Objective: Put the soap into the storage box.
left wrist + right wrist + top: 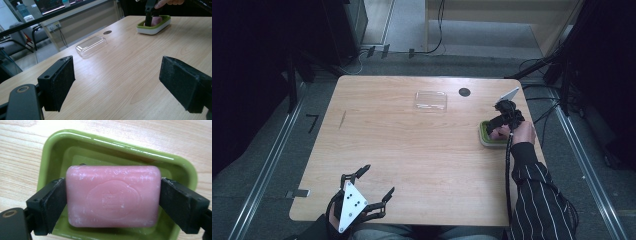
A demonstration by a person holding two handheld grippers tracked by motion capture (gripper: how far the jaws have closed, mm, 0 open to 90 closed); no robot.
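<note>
1. The pink soap bar (113,196) is seen at the centre of the right gripper view, lying in the green soap dish (53,147); in the high view the dish (484,136) sits at centre right.
2. The right gripper (113,202) is set about the bar's two short ends, pads at or just off the soap; a firm clamp cannot be confirmed.
3. The bar is judged stiff, moderately heavy and slippery; the flat ends are best gripped squarely.
4. The left gripper (374,186) is held wide open and empty at lower left.
5. A clear lid (431,100) lies at upper centre.
</note>
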